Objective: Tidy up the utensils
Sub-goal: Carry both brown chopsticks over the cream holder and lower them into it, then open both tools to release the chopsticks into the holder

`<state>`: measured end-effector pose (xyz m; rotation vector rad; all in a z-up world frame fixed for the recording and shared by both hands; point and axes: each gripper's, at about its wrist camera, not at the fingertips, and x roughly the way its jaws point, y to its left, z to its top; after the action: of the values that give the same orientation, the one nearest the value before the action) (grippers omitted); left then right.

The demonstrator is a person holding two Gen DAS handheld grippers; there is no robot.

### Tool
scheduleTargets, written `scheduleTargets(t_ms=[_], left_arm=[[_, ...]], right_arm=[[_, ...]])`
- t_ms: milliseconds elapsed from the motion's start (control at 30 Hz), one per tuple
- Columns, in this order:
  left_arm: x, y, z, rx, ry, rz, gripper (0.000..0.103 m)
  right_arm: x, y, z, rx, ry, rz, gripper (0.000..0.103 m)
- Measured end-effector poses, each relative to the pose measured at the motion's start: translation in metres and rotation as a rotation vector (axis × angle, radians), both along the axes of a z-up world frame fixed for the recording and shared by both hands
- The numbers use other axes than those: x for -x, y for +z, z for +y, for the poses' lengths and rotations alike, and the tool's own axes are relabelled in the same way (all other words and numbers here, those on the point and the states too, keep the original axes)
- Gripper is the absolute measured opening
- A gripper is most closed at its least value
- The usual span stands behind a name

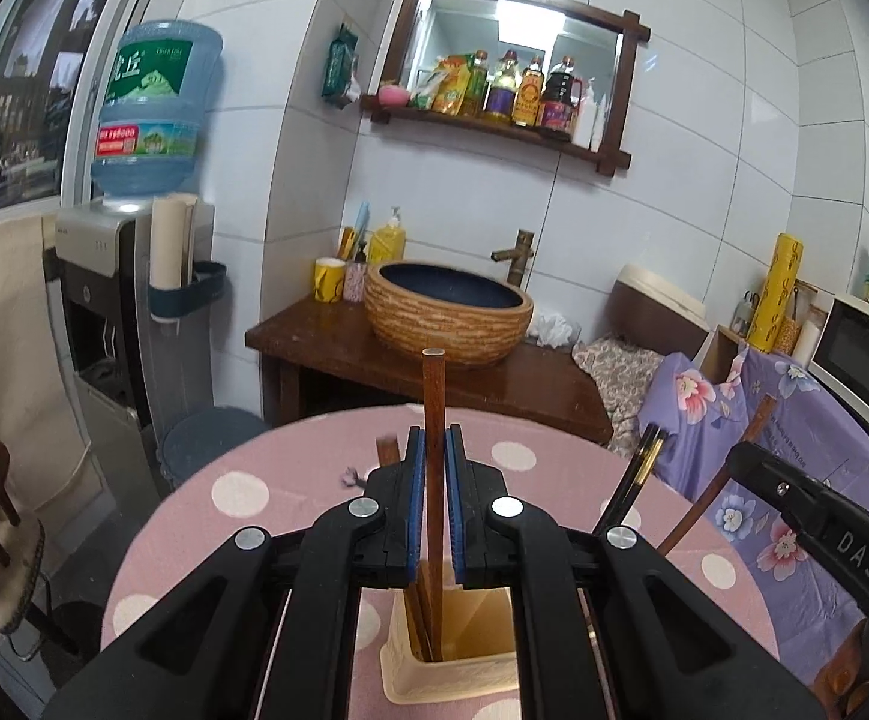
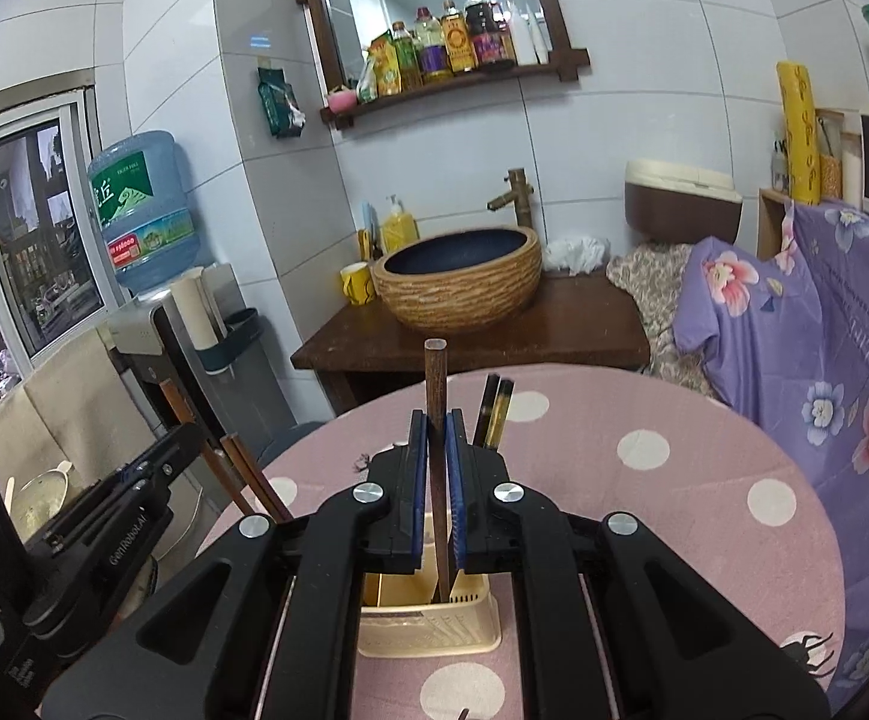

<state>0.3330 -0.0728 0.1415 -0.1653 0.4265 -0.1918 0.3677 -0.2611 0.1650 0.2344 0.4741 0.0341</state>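
Two grippers each clamp one brown chopstick upright; the left gripper (image 1: 434,450) pinches its chopstick (image 1: 432,384) above the cream holder (image 1: 452,675), lower end inside; the right gripper (image 2: 434,438) likewise grips a chopstick (image 2: 436,378) entering the holder, which stands near the pink dotted table's (image 2: 704,420) front edge.

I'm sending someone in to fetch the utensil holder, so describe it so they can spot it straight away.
Find the round table with the pink, white-dotted cloth, in front of the wooden stand carrying the woven-look basin. The utensil holder stands on that cloth: a cream plastic, open-topped box with slotted sides. It is the only container on the table, with brown chopsticks sticking up from it.
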Motion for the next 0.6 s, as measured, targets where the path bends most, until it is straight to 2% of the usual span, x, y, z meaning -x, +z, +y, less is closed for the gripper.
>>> scheduleTargets(t_ms=[333,600], left_arm=[[-0.005,-0.029,-0.001,-0.022,-0.014,0.068,0.008],[-0.002,-0.031,-0.003,-0.042,-0.009,0.05,0.008]], right_arm=[[-0.001,-0.02,0.003,0.012,0.0,0.027,0.007],[0.001,-0.022,0.002,0.011,-0.006,0.02,0.007]])
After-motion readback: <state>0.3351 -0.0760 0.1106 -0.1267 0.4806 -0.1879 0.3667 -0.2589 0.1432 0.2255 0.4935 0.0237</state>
